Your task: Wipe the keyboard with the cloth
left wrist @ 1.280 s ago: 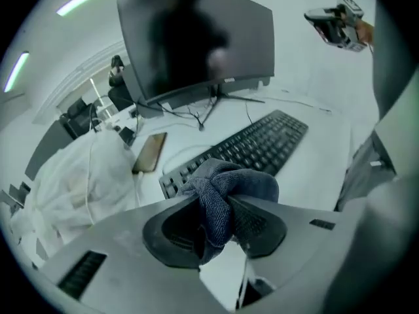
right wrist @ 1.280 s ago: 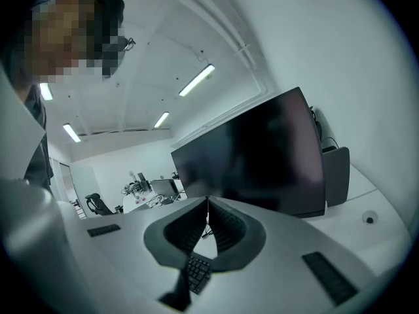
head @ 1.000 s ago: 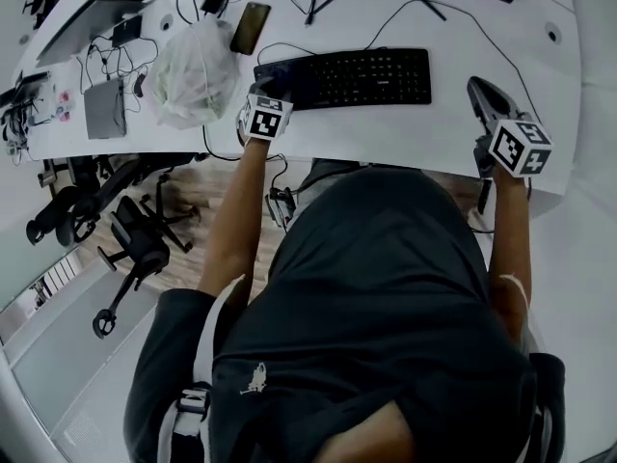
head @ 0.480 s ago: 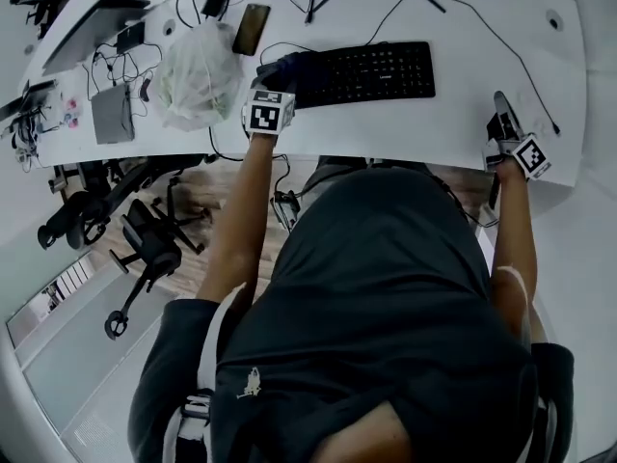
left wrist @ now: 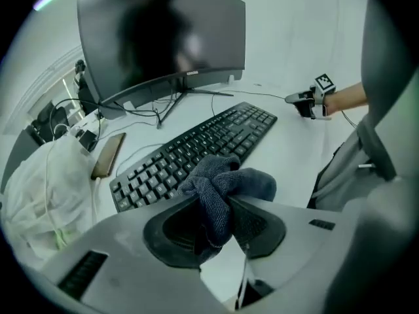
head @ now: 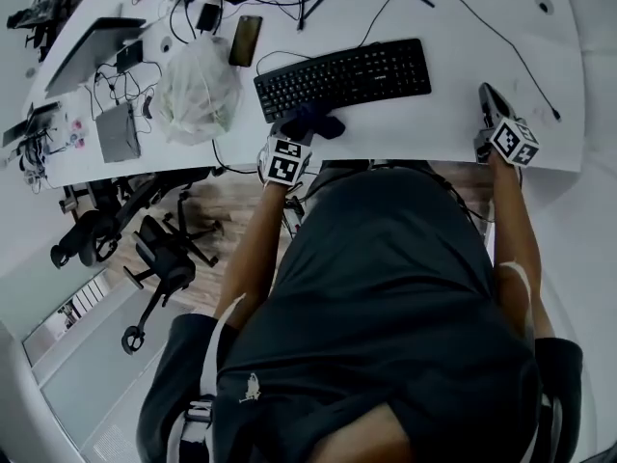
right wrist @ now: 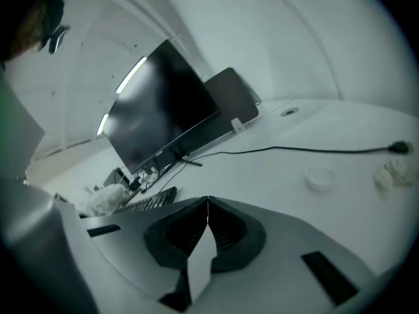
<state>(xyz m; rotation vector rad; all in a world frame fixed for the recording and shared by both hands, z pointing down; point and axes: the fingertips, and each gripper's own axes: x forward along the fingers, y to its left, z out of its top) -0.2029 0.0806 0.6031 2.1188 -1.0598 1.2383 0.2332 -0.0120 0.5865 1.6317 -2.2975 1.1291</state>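
at the front edge of the bench, we hold the left gripper clamped on a dark cloth. its jaws pinch the middle of the bundle, so a loose wad sticks out past the tips. that wad is what should meet the keys, which is why we leave the soft end free.

the cloth sits just at the near edge of the keyboard, toward its left end. whether it touches the keys right now we cannot tell. the gripper tips steeply down, a pose that suits pressing the wad onto the key rows.

our right gripper rests near the bench's right side, well apart from the keyboard, with its jaws together and nothing between them. it seems parked there to keep out of the wiping path.

a phone and a plastic bag lie beyond the keyboard's left end, near enough that a sweep to that side wants care. we judge the next wipe would start on the row nearest us.
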